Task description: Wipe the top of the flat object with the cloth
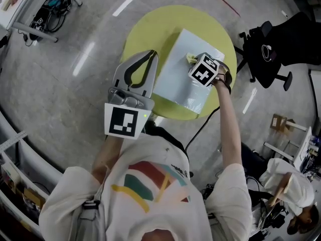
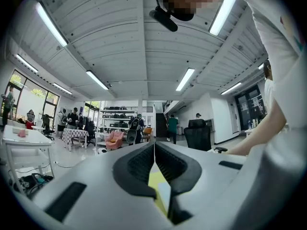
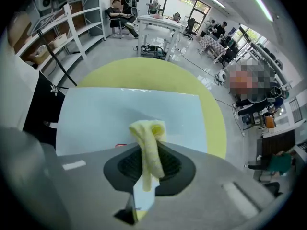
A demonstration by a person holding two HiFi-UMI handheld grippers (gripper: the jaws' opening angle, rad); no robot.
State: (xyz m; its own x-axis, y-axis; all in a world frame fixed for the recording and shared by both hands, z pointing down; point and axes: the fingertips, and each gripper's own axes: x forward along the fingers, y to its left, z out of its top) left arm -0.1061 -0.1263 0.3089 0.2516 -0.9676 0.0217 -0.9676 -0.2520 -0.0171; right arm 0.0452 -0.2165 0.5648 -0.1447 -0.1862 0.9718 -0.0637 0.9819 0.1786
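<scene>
The yellow cloth is pinched by the right gripper over the pale flat board on the round yellow table, grey floor all round, while the left gripper is seen pressed together, empty.

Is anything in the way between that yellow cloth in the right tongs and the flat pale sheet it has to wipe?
Nothing visible. The right tongs grip the cloth directly over the flat object, whose top looks clear. The left tongs, shut and empty, are off to the side.
</scene>
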